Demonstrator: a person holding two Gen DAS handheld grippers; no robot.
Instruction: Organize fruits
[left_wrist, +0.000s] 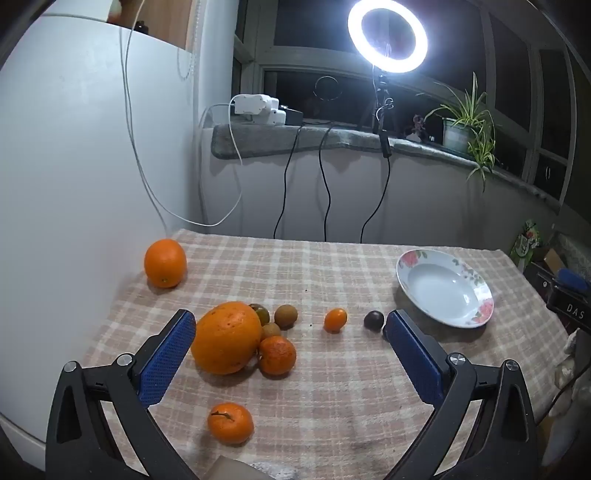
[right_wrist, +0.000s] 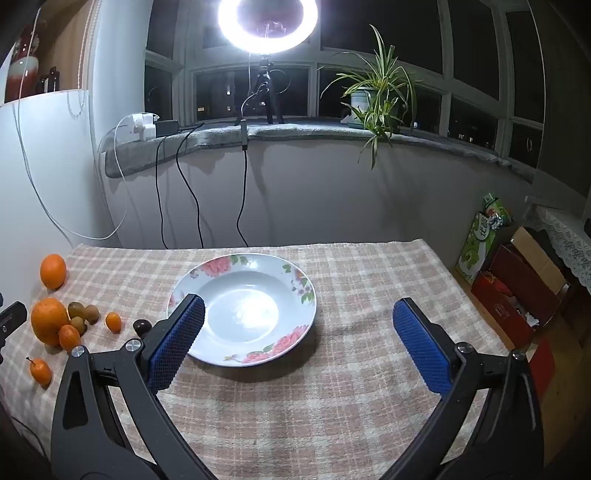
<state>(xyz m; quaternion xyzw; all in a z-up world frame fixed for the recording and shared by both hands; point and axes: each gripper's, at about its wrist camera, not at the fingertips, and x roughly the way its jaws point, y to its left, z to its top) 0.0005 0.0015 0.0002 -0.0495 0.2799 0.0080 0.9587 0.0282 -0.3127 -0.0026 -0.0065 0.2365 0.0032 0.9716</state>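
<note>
Our left gripper (left_wrist: 290, 328) and right gripper (right_wrist: 299, 317) hang spread wide, empty, above scattered orange fruits (left_wrist: 226, 338) and white floral-rimmed plate (right_wrist: 295, 275) on the checked-cloth desk (right_wrist: 332, 406).

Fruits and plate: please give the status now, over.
Left gripper open, right gripper open, both empty. Fruits loose on the cloth, big orange nearest; plate empty. Nothing in the way.

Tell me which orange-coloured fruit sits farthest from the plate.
The orange alone at the cloth's far left corner, by the white wall; the other fruits cluster nearer the plate.
</note>
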